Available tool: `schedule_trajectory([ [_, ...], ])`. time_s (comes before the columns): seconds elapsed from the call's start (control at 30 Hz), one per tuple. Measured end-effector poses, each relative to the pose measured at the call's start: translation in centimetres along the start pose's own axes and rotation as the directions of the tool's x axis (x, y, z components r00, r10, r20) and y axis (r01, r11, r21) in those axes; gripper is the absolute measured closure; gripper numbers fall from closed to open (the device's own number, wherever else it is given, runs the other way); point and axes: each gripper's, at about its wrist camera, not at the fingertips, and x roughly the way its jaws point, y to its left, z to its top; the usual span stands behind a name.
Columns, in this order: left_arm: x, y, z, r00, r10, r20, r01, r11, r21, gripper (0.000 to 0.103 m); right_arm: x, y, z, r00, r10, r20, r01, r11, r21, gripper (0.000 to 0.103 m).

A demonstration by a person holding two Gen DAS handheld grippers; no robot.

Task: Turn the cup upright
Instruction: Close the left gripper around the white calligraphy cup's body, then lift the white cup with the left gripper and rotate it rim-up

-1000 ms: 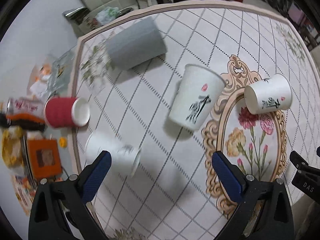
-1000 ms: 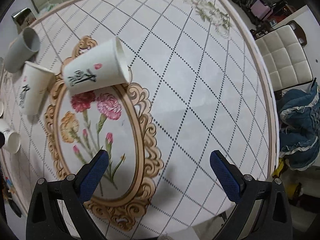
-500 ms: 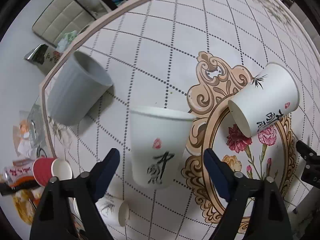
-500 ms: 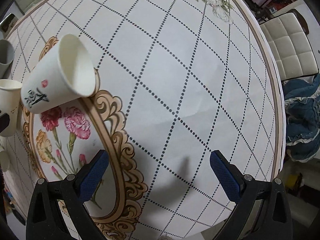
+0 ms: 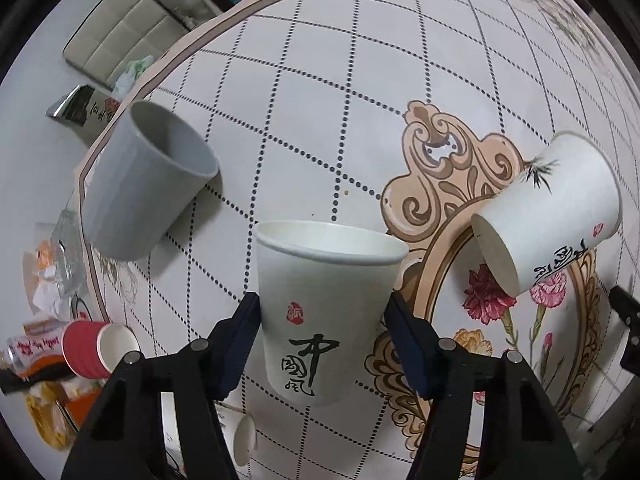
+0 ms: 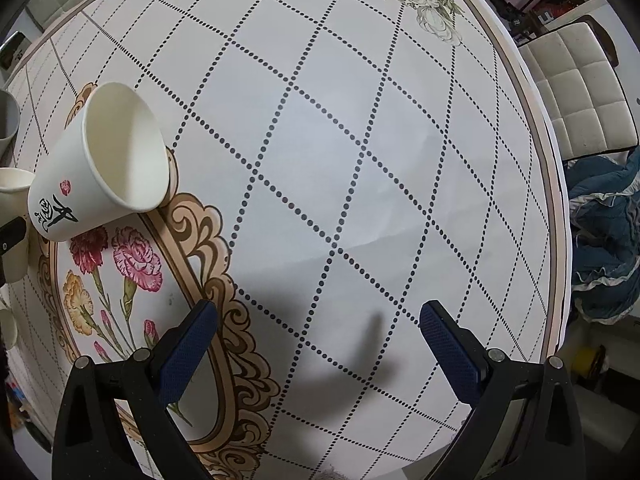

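Both views are fisheye, each mounted behind 1 gripper and aimed forward along its 2 fingers, tilted down onto the patterned table [image 6: 360, 160].

Left wrist view: set close to the upright paper cup [image 5: 326, 312], which fills the lower centre between the fingers. It faces across the table toward its far rim.

Right wrist view: set higher, well apart from any cup, facing the far-right rim.

Shared region: the tipped paper cup [image 5: 552, 216] [image 6: 100, 164] and the flower medallion [image 5: 492, 300] [image 6: 116, 248] beside it. The upright cup appears, probably, as a sliver at the left edge [image 6: 14, 224] of the right wrist view.
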Motion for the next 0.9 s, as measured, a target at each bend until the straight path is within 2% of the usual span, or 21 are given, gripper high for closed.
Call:
schedule_trajectory([
  [0.1,-1.4,-0.6,-1.1,1.000,-0.011,0.010,0.011,0.999,-0.042,0.042,-0.4,-0.5,-0.1,1.000,0.004,0.012,-0.004,1.000,-0.006,0.001],
  [0.33,-4.4,1.0,-2.6,0.998,-0.032,0.062,0.039,0.991,-0.131,0.042,-1.7,-0.9,-0.9,0.999,0.010,0.046,-0.010,1.000,-0.003,0.001],
  [0.6,-7.9,1.2,-7.9,0.994,-0.069,0.086,0.086,0.972,-0.220,0.042,-3.4,-0.9,-3.8,0.997,0.013,0.071,-0.012,1.000,-0.007,0.001],
  [0.8,-8.3,-0.6,-12.8,0.985,-0.162,0.053,0.170,0.941,-0.293,0.042,-3.9,-0.4,-6.2,0.997,0.002,0.084,-0.002,1.000,-0.005,0.001],
  [0.9,-7.4,-1.5,-14.9,0.965,-0.260,0.035,0.255,0.899,-0.356,0.042,-3.7,0.0,-8.3,0.997,-0.005,0.083,0.004,1.000,0.009,0.001],
])
